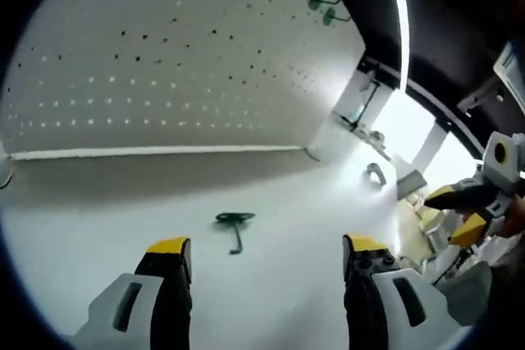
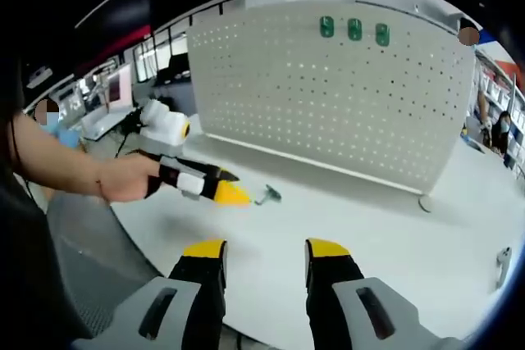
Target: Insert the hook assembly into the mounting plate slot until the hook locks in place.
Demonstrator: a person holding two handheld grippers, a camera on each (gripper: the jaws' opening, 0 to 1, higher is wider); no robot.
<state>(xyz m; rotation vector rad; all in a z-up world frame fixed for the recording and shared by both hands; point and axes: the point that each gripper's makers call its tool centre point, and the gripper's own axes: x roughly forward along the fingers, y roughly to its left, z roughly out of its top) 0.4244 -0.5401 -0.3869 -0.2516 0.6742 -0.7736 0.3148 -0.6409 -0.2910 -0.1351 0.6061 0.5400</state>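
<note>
I'm holding both tongs spread and empty, left tongs (image 1: 267,252) facing the hook (image 1: 235,227) lying mid-desk (image 1: 312,284), apart from the pegboard (image 2: 328,112). Its thin stem, possibly flat, is risking slipping from my pinch.

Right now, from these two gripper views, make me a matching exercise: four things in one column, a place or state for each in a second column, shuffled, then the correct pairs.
Things:
1. loose green hook
2. three green hooks
3. left tongs
4. pegboard

Places or states:
A. standing upright at the back of the white table
B. open, holding nothing
C. lying flat on the table
D. hanging in a row near the top of the board

Pairs: 1-C, 2-D, 3-B, 4-A
</note>
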